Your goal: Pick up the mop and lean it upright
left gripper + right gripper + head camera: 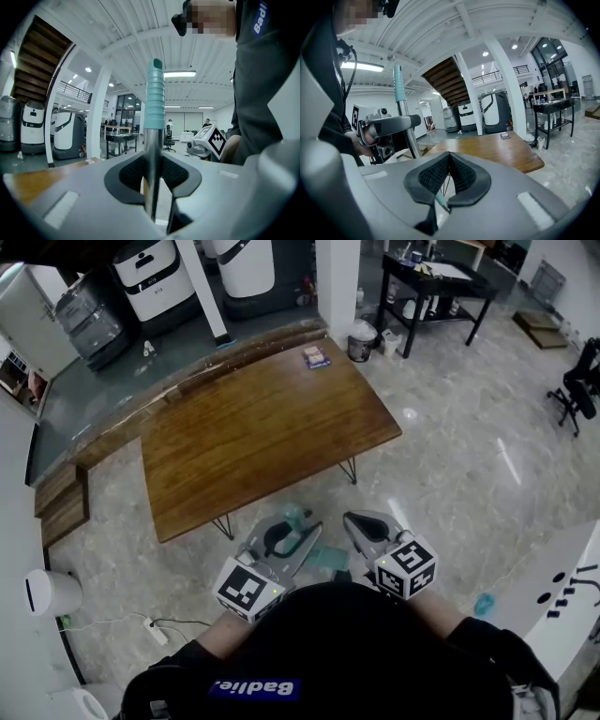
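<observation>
Down the left edge of the head view a white round device (52, 592) sits on the marble floor (450, 465), with a white power strip (155, 630) just right of it. A wooden table (262, 427) fills the centre, and a small booklet (316, 356) lies near its far edge.

Below the table, left of centre, the left gripper (281, 545) is clamped on the mop (297, 517). In the left gripper view its dark pads squeeze the metal pole from both sides. The pole runs straight up the middle of that frame and ends in a ribbed teal grip at upper centre. The right gripper view shows the same hold from the side, at centre left, with the pole rising past the jaws and leaning slightly left.

Just right of it in the head view is the right gripper (367, 529), near the left one but apart from it. Its pads meet at the tips in its own view, jaws together, and a thin teal sliver shows in the slit below them. I cannot tell what that sliver is.

Further right, a small teal object (483, 604) lies on the floor. A black side table (436, 282) stands at upper right and an office chair (577, 390) at the right edge.
</observation>
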Demonstrator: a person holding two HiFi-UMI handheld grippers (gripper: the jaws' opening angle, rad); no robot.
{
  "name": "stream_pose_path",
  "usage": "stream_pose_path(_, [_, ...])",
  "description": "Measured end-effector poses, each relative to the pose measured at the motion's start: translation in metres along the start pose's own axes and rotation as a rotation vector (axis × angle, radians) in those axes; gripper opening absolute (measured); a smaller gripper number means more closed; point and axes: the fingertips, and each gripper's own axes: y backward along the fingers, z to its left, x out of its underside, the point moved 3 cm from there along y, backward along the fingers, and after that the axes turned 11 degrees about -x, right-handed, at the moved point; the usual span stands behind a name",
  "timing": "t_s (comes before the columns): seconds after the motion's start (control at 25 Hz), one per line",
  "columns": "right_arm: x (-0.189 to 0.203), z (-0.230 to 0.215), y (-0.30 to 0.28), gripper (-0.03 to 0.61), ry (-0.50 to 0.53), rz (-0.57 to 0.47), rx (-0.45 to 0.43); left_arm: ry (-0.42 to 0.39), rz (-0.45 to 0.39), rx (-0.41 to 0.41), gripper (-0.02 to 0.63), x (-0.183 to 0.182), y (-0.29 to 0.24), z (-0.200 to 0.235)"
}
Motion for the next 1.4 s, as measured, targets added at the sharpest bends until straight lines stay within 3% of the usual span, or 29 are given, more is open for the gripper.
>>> stream_pose_path(0.4, [-0.009, -0.039, 0.044, 0.005, -0.022, -0.053, 0.059, -0.010, -0.024, 0.057, 0.109, -0.027, -0.054, -0.026])
stream_pose_path(0.68, [0.000, -0.091, 0.108, 0.005, -0.062, -0.080, 0.176, -0.019, -0.042, 0.116, 0.109, -0.046, -0.115, -0.054])
stream_pose_path(0.92, [0.003, -0.131, 0.152, 0.005, -0.111, -0.121, 0.345, -0.015, -0.059, 0.243, 0.109, -0.053, -0.170, -0.073])
stream_pose_path(1.4, [-0.022, -0.212, 0.193, 0.005, -0.182, -0.138, 0.691, 0.019, -0.026, 0.616, 0.109, -0.035, -0.289, -0.090])
